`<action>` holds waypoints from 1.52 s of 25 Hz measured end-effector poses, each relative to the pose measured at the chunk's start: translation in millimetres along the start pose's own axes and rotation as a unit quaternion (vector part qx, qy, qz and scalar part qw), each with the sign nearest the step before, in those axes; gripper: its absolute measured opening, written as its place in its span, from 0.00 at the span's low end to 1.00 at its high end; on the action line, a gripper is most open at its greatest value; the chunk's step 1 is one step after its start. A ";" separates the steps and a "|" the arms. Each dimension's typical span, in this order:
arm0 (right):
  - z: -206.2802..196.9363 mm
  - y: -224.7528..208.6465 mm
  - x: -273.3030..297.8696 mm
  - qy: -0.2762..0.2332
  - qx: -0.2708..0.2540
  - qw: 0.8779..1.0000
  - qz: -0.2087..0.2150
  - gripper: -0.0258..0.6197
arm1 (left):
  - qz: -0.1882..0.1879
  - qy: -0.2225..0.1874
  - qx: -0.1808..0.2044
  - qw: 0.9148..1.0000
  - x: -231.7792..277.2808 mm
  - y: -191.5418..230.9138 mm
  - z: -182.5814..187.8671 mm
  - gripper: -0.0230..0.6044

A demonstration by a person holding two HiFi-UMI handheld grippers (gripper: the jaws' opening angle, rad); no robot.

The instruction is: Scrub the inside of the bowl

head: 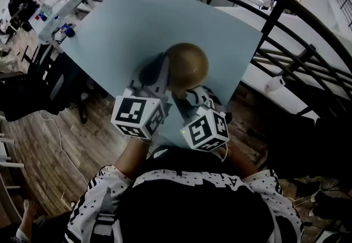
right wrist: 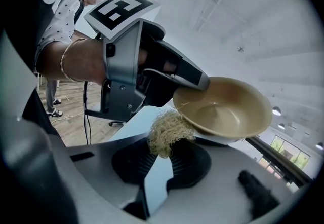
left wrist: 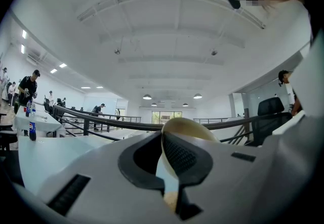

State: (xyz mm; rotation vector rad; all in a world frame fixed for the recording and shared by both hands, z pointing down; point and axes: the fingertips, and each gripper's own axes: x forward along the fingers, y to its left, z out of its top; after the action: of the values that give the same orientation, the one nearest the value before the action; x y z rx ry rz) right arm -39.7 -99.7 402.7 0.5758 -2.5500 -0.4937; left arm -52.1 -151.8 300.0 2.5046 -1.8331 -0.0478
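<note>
Since my left gripper clamps the raised bowl by its rim, I should bring the scourer, pinched in my right gripper just below that rim, inside and press lightly.

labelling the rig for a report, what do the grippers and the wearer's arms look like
The left gripper and right gripper have grey shells with black ribbed pads, and each carries a white cube with black square markers. The person wears a short black-and-white sleeve with small stars and a thin bracelet.
</note>
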 end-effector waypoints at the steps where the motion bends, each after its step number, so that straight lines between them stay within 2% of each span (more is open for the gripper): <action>1: 0.5 0.2 -0.2 -0.001 0.001 1.000 0.000 0.13 | -0.001 0.000 0.000 1.000 0.1 -1.1 0.0 0.07; 11: 5.2 3.7 -1.5 -0.017 0.021 1.000 0.001 0.13 | -0.004 -0.003 -0.001 1.000 -0.4 -6.6 -1.3 0.07; 17: 5.3 7.5 -0.6 -0.016 0.025 1.000 0.009 0.13 | -0.005 -0.006 -0.025 1.000 -3.6 -4.6 0.2 0.07; 38: -10.1 7.9 5.4 0.003 0.040 0.999 0.013 0.13 | 0.029 -0.011 -0.035 0.999 -22.8 32.4 2.0 0.07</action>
State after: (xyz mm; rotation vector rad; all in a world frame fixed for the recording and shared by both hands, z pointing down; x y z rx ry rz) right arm -41.2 -98.0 416.4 0.5705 -2.5772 -0.3807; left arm -90.0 -139.9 299.7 2.4110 -1.8772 -0.1361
